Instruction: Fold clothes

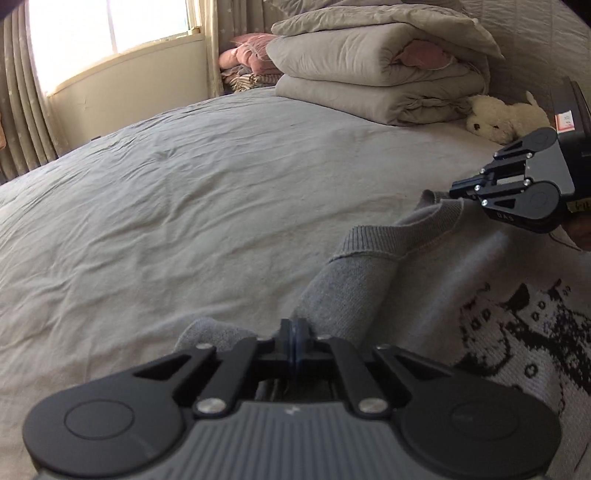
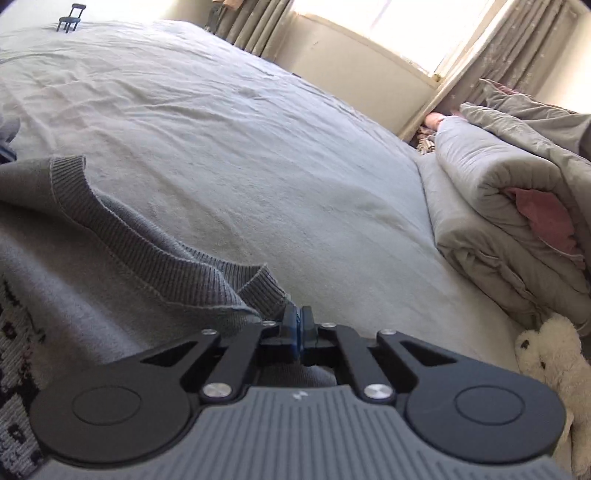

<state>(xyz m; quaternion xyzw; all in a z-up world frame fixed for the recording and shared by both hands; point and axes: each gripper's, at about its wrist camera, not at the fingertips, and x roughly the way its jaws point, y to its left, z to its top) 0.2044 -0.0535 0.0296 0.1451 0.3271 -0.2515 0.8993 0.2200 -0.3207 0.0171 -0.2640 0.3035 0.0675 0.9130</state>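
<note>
Home bedroom. Wide bed [image 1: 184,192] under wrinkled grey sheet fills both views. Folded grey duvets [image 1: 376,70] stacked at far end, pink bedding [image 1: 247,51] behind. White plush toy [image 1: 498,118] beside stack. Bright window [image 1: 110,29] with beige curtains [image 1: 22,110] along wall.
</note>
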